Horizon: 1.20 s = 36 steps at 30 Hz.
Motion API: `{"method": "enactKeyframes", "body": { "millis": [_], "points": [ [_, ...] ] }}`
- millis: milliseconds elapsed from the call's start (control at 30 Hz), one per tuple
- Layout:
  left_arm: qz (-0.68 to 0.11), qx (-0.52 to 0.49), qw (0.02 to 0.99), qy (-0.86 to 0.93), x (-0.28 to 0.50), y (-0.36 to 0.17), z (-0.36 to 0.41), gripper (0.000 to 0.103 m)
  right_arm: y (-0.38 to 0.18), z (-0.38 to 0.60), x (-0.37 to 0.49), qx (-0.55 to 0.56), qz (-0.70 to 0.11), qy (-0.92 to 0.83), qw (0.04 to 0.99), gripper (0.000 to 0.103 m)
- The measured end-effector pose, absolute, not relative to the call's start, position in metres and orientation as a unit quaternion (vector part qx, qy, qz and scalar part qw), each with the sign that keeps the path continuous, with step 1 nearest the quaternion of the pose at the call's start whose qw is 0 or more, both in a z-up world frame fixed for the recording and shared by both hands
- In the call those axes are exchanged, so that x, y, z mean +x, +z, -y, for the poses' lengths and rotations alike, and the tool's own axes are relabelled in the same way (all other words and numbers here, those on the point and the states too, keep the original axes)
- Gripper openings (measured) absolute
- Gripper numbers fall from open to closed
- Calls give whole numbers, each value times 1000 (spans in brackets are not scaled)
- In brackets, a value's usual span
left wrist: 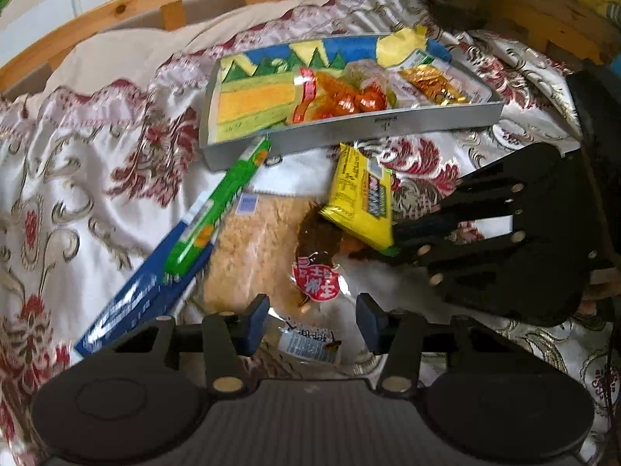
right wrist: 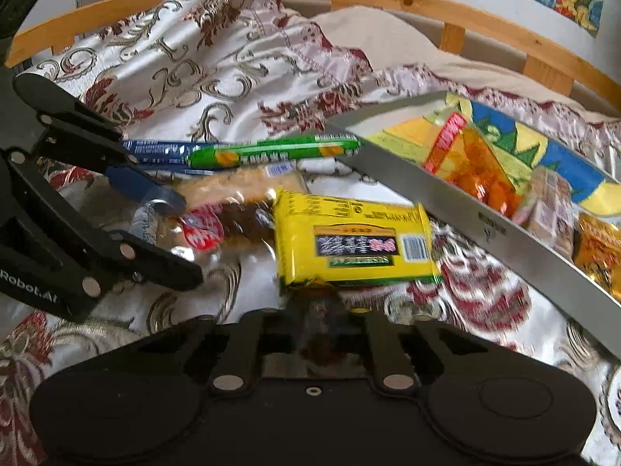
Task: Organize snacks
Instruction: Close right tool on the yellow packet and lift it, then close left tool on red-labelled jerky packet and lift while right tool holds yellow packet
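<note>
My right gripper (right wrist: 312, 303) is shut on a yellow snack packet (right wrist: 355, 239) and holds it above the bedspread; the same packet (left wrist: 363, 200) shows in the left wrist view at the tip of the right gripper (left wrist: 396, 235). My left gripper (left wrist: 312, 324) is open over a clear bag with a red label (left wrist: 316, 277) and a brown snack inside; it also shows in the right wrist view (right wrist: 186, 239). A green sausage stick (left wrist: 217, 206) and a blue box (left wrist: 128, 310) lie to the left. A grey tray (left wrist: 349, 132) holds several snacks.
A patterned satin bedspread (left wrist: 77, 178) covers the bed. A bag of pale crumbs (left wrist: 256, 244) lies under the loose snacks. A wooden bed frame (left wrist: 128, 7) curves along the back. The tray's grey wall (right wrist: 465, 209) runs diagonally right of the yellow packet.
</note>
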<state>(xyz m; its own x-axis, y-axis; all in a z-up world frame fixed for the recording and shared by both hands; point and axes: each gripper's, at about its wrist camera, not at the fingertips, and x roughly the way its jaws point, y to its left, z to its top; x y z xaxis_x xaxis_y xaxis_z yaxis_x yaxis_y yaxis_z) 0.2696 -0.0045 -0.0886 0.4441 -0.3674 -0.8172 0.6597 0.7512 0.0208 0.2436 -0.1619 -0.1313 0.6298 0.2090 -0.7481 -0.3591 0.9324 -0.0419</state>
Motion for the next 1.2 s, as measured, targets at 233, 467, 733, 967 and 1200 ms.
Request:
{"method": "enactKeyframes", "body": {
  "millis": [233, 467, 733, 967, 1200],
  "points": [
    [-463, 165, 827, -272, 259, -95, 1, 55, -132, 163, 228, -94, -396, 178, 896, 30],
    [-441, 200, 833, -268, 250, -92, 9, 67, -131, 172, 234, -32, -420, 185, 888, 57],
    [-416, 243, 830, -280, 243, -102, 24, 71, -126, 193, 244, 71, -446, 168, 876, 63],
    [-402, 254, 831, -286, 245, -108, 37, 71, -129, 220, 264, 241, -454, 123, 849, 72],
    [-401, 247, 836, -281, 249, -110, 37, 67, -134, 219, 274, 274, -446, 91, 847, 71]
  ]
}}
